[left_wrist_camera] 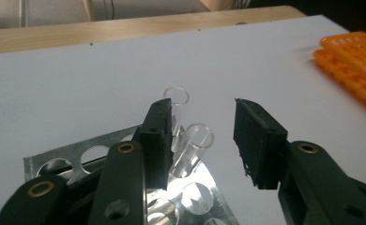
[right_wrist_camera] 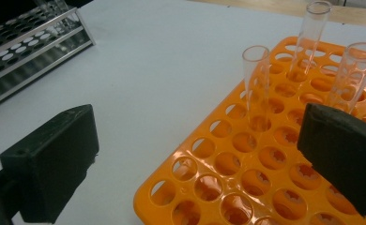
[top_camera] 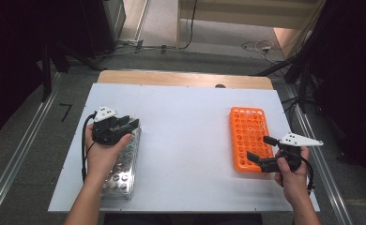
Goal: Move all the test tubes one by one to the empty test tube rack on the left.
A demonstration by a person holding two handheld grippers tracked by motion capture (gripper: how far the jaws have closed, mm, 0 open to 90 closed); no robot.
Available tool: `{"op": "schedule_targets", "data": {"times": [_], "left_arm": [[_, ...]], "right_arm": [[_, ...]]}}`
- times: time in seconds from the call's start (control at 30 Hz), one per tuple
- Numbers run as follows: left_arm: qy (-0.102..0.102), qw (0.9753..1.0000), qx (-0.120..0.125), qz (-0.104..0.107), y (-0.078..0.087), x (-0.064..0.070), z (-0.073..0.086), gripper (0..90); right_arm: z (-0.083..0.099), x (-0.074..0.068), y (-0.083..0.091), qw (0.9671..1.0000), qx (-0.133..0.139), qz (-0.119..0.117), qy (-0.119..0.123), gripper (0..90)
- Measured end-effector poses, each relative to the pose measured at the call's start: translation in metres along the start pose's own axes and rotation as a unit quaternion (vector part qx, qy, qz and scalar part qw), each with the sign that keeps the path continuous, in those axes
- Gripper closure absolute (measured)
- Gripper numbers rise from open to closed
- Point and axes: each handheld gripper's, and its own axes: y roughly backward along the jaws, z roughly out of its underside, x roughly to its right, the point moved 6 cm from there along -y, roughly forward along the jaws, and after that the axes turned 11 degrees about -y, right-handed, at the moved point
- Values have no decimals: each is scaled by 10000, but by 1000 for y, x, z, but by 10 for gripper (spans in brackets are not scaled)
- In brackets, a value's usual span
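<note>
Your left gripper (top_camera: 125, 123) sits over the far end of the metal rack (top_camera: 122, 168), jaws spread wide, gripping nothing. In the left gripper view, 2 clear tubes (left_wrist_camera: 193, 150) stand in the rack's holes between the jaws (the far one just beside the left-hand jaw). Your right gripper (top_camera: 260, 151) hovers at the near right corner of the orange rack (top_camera: 247, 136), jaws wide apart and empty. 3 glass tubes (right_wrist_camera: 257, 86) stand upright in the orange rack, white table (top_camera: 186, 136) underneath.
</note>
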Motion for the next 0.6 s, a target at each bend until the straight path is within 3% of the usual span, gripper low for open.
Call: {"op": "schedule_targets", "data": {"times": [0.17, 0.33, 0.5, 0.6], "left_arm": [[-99, 9999, 29, 112, 2, 11, -3, 319], [-136, 9995, 142, 260, 6, 20, -8, 181], [-79, 9990, 213, 387, 8, 23, -9, 100], [-101, 9976, 290, 622, 11, 27, -10, 93]], "right_arm": [[-5, 0, -2, 10000, 42, 48, 0, 0], [-12, 7, -2, 9999, 52, 149, -60, 0], [-21, 15, -4, 9996, 55, 199, -178, 0], [-26, 20, -7, 9994, 13, 273, -200, 0]]}}
